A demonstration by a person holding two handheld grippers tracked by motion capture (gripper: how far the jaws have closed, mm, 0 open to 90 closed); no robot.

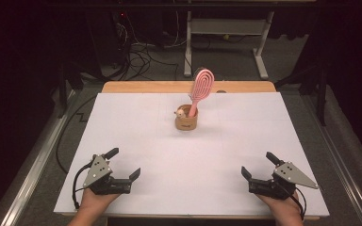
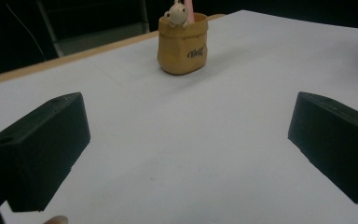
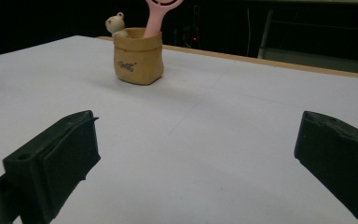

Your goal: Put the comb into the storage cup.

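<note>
A tan sack-shaped holder (image 1: 186, 123) (image 2: 182, 44) (image 3: 138, 56) stands upright near the table's far middle. A pink hairbrush (image 1: 201, 88) (image 3: 157, 14) leans out of it, handle down. A small cream bear figure (image 1: 181, 113) (image 2: 177, 13) (image 3: 115, 24) peeks over its rim. My left gripper (image 1: 123, 163) (image 2: 186, 154) rests open near the front left, held by a hand. My right gripper (image 1: 257, 165) (image 3: 196, 163) rests open near the front right. Both point toward the holder with nothing between their jaws.
A white sheet (image 1: 146, 141) covers the wooden table (image 1: 141, 87), whose far edge shows bare. Behind the table stand desk legs (image 1: 187, 47) and a tangle of cables (image 1: 141, 56) on the dark floor.
</note>
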